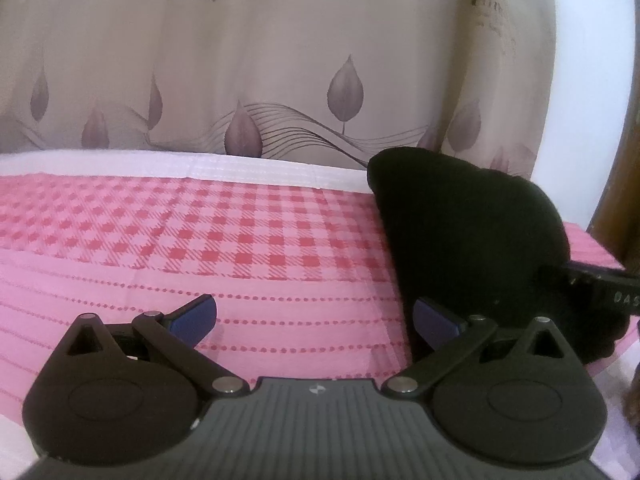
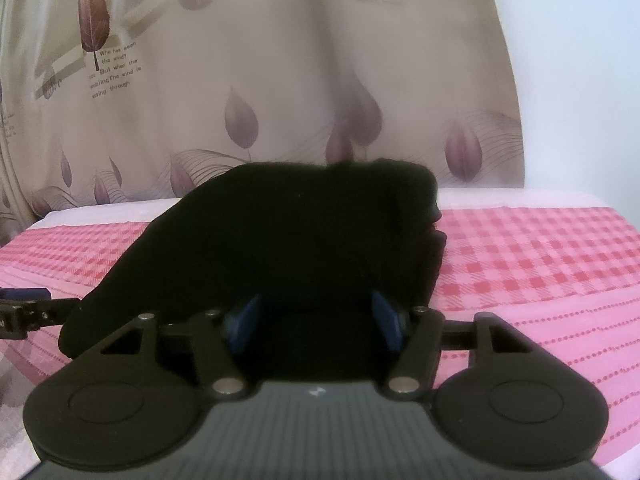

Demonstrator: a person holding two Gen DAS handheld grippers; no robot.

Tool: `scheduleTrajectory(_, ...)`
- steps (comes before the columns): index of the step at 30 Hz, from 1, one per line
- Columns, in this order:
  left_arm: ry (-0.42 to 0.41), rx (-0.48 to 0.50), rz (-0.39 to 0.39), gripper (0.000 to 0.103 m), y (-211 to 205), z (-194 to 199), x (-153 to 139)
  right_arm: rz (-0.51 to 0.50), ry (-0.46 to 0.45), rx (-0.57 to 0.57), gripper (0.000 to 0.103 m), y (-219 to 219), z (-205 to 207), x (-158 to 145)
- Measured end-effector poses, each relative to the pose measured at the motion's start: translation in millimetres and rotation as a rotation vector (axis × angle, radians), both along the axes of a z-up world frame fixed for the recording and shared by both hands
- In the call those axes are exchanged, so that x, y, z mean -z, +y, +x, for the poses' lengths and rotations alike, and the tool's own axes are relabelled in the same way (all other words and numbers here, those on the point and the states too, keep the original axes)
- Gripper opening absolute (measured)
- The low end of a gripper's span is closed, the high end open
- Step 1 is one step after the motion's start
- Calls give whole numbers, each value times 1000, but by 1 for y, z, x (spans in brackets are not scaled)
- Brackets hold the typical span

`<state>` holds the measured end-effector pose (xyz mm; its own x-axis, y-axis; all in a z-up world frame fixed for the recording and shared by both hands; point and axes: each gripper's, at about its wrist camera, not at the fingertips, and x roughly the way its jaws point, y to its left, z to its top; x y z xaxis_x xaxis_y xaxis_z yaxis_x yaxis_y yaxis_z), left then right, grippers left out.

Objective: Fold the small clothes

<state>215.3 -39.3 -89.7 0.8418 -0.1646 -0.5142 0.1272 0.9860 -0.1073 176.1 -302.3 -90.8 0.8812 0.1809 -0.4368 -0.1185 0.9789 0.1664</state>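
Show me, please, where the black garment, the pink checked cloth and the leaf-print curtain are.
black garment [image 2: 288, 232]: right wrist view, middle of the heap.
pink checked cloth [image 1: 200, 240]: left wrist view, bare checked part.
leaf-print curtain [image 1: 346, 90]: left wrist view, a printed leaf.

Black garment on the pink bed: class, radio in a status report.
Left gripper open, empty. Right gripper jaws around black garment, grip unconfirmed. Garment bunched on checked bedspread. Nothing in the way.
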Motion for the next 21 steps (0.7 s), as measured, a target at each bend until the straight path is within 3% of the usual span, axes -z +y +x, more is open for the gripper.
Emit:
scheduleTrajectory(4,27,3,33,103,-4,4,0,0,-3,-4,64,0,0,0)
scheduleTrajectory(10,75,2,3,103,1,15,-1,1,-6,-22,73,2,-1,-1)
scheduleTrajectory(21,-10,56,149,103,-26,45,-17,16,-17,-44,91,2,-3,-2)
